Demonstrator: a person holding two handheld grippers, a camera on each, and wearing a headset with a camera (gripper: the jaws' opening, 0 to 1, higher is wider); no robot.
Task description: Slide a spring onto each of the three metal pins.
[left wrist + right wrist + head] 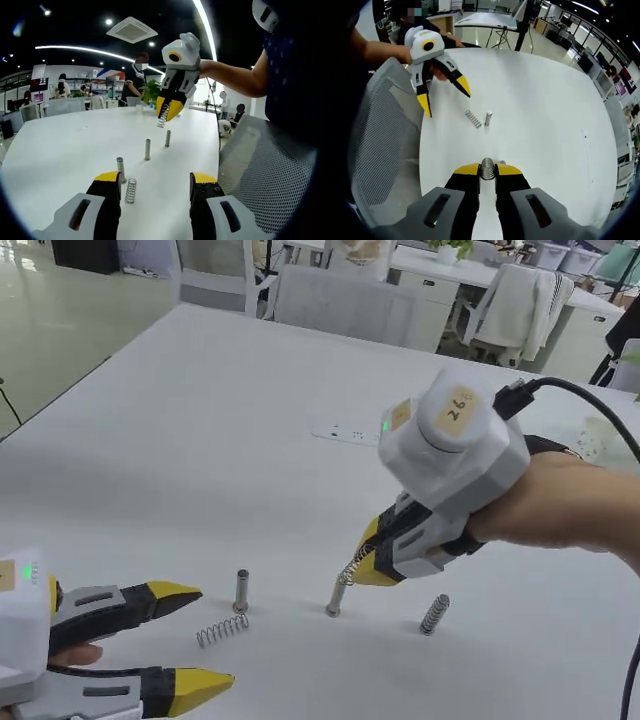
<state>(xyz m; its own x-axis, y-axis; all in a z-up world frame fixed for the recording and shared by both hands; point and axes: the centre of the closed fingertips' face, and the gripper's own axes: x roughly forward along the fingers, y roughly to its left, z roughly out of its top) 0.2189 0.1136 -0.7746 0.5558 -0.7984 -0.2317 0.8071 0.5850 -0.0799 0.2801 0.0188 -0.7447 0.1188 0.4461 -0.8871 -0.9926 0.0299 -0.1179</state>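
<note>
Three metal pins stand in a row on the white table (200, 420). The left pin (241, 592) and the middle pin (336, 597) are bare; the right pin (434, 614) wears a spring. My right gripper (360, 558) is shut on a second spring (350, 568), held slanted just above the middle pin's top. In the right gripper view that spring (488, 169) sits end-on between the shut jaws. A loose spring (222, 629) lies flat beside the left pin. My left gripper (215, 635) is open near it, holding nothing; the spring (130, 190) lies just ahead of its jaws.
A white power strip (345, 433) lies further back on the table. Chairs (340, 302) and desks line the far edge. A grey mesh chair back (260, 165) stands close to the table's near side. A black cable (600, 410) trails from the right gripper.
</note>
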